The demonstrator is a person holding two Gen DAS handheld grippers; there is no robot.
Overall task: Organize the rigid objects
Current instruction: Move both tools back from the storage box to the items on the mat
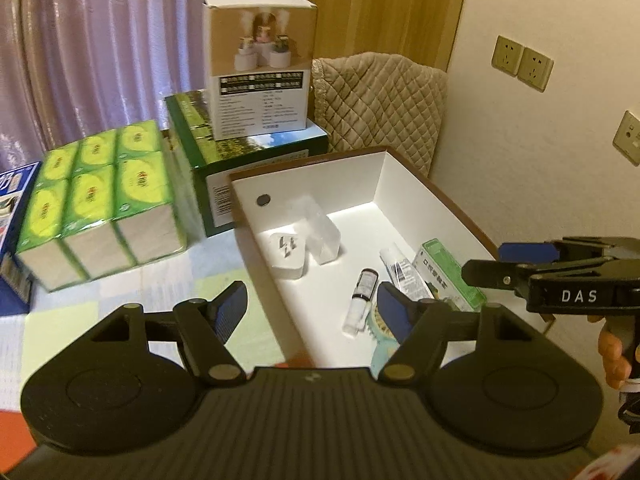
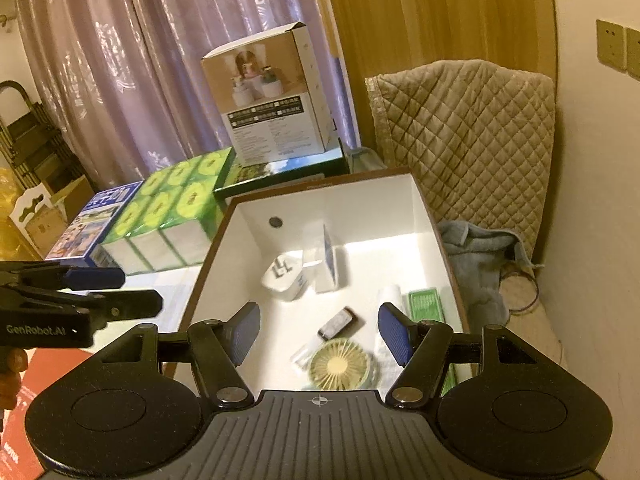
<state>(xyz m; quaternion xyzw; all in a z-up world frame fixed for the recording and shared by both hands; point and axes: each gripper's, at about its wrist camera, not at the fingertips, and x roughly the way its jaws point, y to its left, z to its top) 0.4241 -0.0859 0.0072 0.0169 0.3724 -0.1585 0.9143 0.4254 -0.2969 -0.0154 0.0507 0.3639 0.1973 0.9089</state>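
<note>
Both grippers [image 1: 312, 308] [image 2: 320, 332] wide, empty, above box [image 2: 424, 200]; small bottle [image 1: 365, 282] light, slick, probably best pinched mid-body.

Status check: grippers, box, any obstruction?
Left gripper and right gripper open, empty. Box holds fan, plug, bottle. Nothing in the way.

Each camera sits just behind its own tool and looks forward and steeply down along the fingers. The left view hangs close over the near-left edge of the white box [image 1: 384, 176], with the right tool [image 1: 500, 264] entering at 3 o'clock. The right view looks straight into the box, the left tool [image 2: 136, 292] at 9 o'clock. Both share the box and the stacked cartons [image 1: 260, 64] at 12 o'clock.
</note>
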